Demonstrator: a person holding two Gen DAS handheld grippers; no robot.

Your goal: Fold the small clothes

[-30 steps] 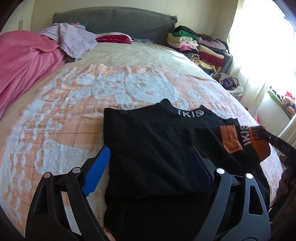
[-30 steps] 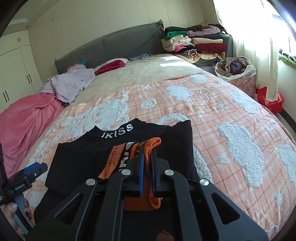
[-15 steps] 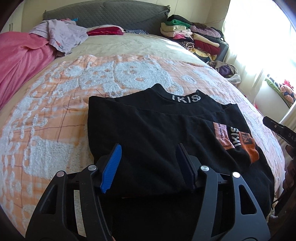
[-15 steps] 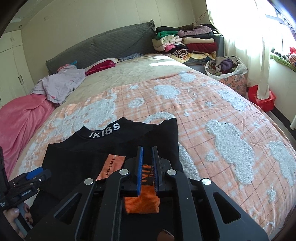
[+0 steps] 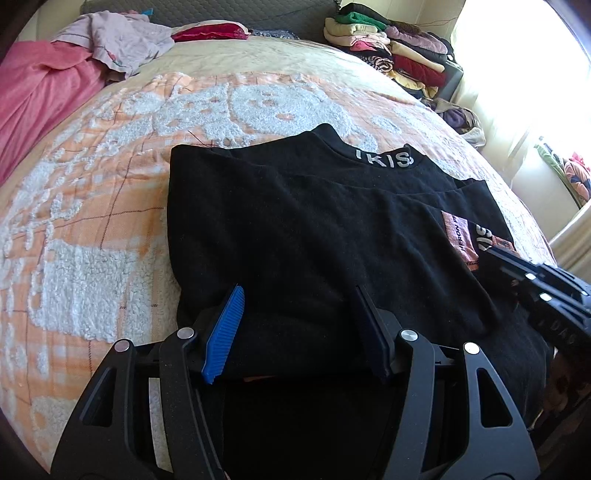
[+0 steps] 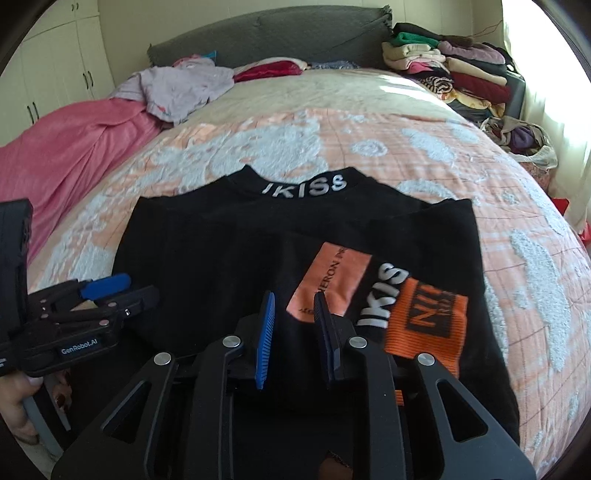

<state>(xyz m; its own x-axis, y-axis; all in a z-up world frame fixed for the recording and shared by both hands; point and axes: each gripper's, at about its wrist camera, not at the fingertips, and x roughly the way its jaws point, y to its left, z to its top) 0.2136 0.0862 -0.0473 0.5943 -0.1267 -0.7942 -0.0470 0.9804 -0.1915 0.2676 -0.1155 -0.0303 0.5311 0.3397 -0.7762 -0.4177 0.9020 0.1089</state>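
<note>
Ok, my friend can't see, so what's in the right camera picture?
A black top lies folded on a bed, orange cuff on top. The right gripper hovers open over it; the left gripper waits beside.

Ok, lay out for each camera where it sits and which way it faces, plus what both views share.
Left wrist: sits on the left claw, low over the near hem, facing up the bed toward the headboard; shows its own open fingers, with the right claw at the right edge.
Right wrist: sits on the right claw, facing the same way; shows its own open fingers, the left claw and the person's hand at left.
Shared: the black top, the blanket, the clothes pile.
</note>
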